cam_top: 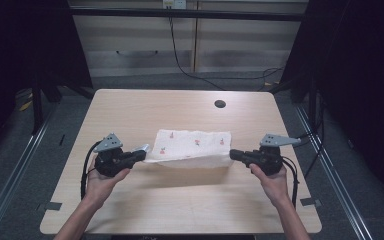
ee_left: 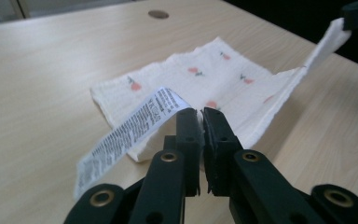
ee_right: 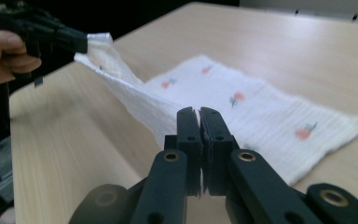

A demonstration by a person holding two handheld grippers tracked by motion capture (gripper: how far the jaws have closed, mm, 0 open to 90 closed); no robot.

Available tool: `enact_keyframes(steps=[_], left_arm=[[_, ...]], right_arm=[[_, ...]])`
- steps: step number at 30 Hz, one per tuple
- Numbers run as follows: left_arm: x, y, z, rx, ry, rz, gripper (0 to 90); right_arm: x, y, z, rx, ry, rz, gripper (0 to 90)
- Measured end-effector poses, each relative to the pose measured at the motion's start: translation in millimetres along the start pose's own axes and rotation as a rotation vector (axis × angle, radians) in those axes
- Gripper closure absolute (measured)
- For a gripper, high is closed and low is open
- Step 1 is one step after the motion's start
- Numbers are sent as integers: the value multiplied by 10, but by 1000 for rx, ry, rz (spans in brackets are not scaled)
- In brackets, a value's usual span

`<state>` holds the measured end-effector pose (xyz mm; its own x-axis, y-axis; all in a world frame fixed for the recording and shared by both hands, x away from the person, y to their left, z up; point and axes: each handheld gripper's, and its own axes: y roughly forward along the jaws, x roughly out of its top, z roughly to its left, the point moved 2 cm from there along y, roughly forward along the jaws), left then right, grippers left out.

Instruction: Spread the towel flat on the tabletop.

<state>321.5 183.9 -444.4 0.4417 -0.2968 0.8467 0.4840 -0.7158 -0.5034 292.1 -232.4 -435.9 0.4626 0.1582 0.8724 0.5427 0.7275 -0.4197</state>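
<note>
Cloth [cam_top: 192, 147] stretched between left tongs [cam_top: 145, 150] and right tongs [cam_top: 232, 154].

Wooden table [cam_top: 145, 107]; round hole [cam_top: 220, 104]; cabinet drawers [cam_top: 135, 40]

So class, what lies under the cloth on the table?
The cloth's far part lies flat on the table; its near edge hangs lifted between both grippers, over bare wood and shadow. Whatever is beneath the flat part is covered.
</note>
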Motion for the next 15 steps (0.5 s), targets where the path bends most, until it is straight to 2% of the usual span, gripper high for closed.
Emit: enact_keyframes(steps=[1, 2, 3, 4, 5, 6, 7, 8, 9, 11, 12, 13, 14, 15], left_arm=[[-55, 34, -14, -1, 6, 12, 857], [-114, 69, -32, -4, 2, 38, 857], [-173, 95, -55, -9, 15, 72, 858], [-173, 95, -55, -9, 15, 72, 857], [-262, 97, -107, -12, 24, 90, 856], [-262, 97, -107, -12, 24, 90, 854], [-327, 65, -152, -5, 50, 67, 850], [-327, 65, -152, -5, 50, 67, 848], [-365, 85, -169, -18, 18, 88, 845], [-381, 93, -184, -13, 21, 87, 844], [-410, 99, -211, -18, 17, 107, 831], [-410, 99, -211, -18, 17, 107, 799], [-444, 63, -234, -13, 51, 97, 757], [-444, 63, -234, -13, 51, 97, 738]], right_arm=[[-63, 11, 14, -9, -6, 21, 873], [-120, 20, 31, -6, -2, 36, 873], [-174, 21, 48, 1, 6, 40, 874], [-174, 21, 48, 1, 6, 40, 874], [-274, 34, 94, 24, 13, 64, 873], [-318, 38, 121, 12, -8, 96, 871], [-355, 36, 140, 8, -19, 116, 869], [-355, 36, 140, 8, -19, 116, 869], [-408, 15, 155, 11, -27, 138, 858], [-461, 0, 147, 18, -14, 146, 855], [-485, -7, 150, 16, -16, 146, 846], [-504, -13, 162, 22, -11, 146, 825], [-518, -21, 178, 21, -10, 151, 794], [-525, -26, 191, 19, -5, 154, 753]])
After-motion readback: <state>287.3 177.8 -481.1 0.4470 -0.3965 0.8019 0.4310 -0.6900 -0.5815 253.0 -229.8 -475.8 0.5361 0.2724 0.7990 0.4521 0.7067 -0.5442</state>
